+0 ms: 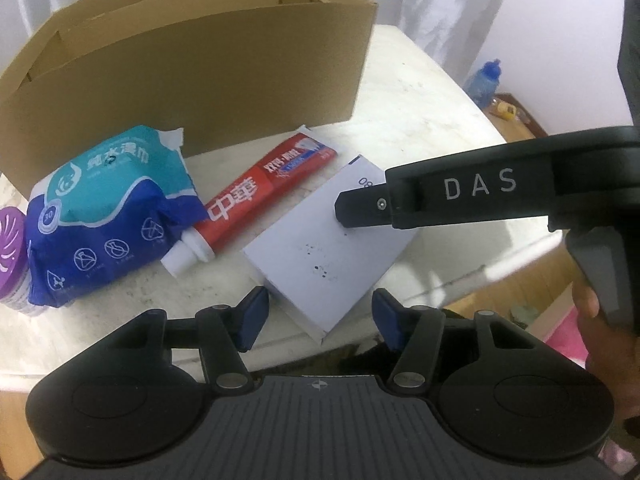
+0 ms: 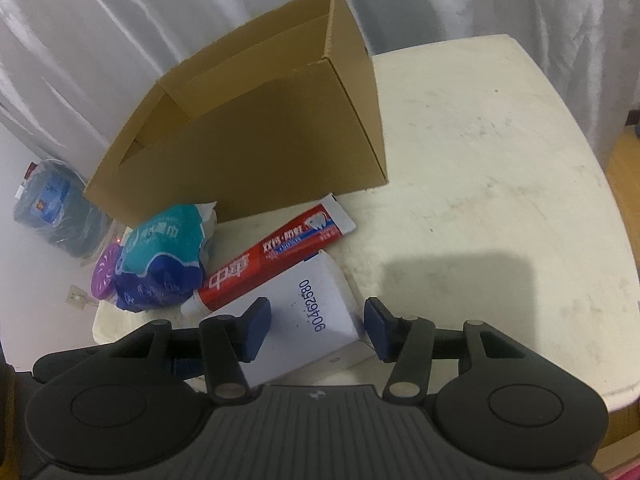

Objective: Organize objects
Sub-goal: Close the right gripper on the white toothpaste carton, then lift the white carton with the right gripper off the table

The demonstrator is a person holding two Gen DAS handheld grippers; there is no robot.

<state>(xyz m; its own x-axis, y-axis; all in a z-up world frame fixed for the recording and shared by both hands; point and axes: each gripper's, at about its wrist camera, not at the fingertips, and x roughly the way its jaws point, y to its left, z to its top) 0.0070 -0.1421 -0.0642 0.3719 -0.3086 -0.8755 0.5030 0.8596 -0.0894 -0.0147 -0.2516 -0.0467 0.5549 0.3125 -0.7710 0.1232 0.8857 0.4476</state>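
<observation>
Both of my claws are closing in on the white box, which is lying flat near the table front edge, just beside the toothpaste tube. My left gripper is straddling its near corner; my right gripper is straddling its other end. I cannot tell whether the pads are pressing yet. It is looking light, stiff and smooth, so I am judging its side walls the best hold, before the cardboard box.

"DAS" on the right gripper; "90462580" on the white box.
</observation>
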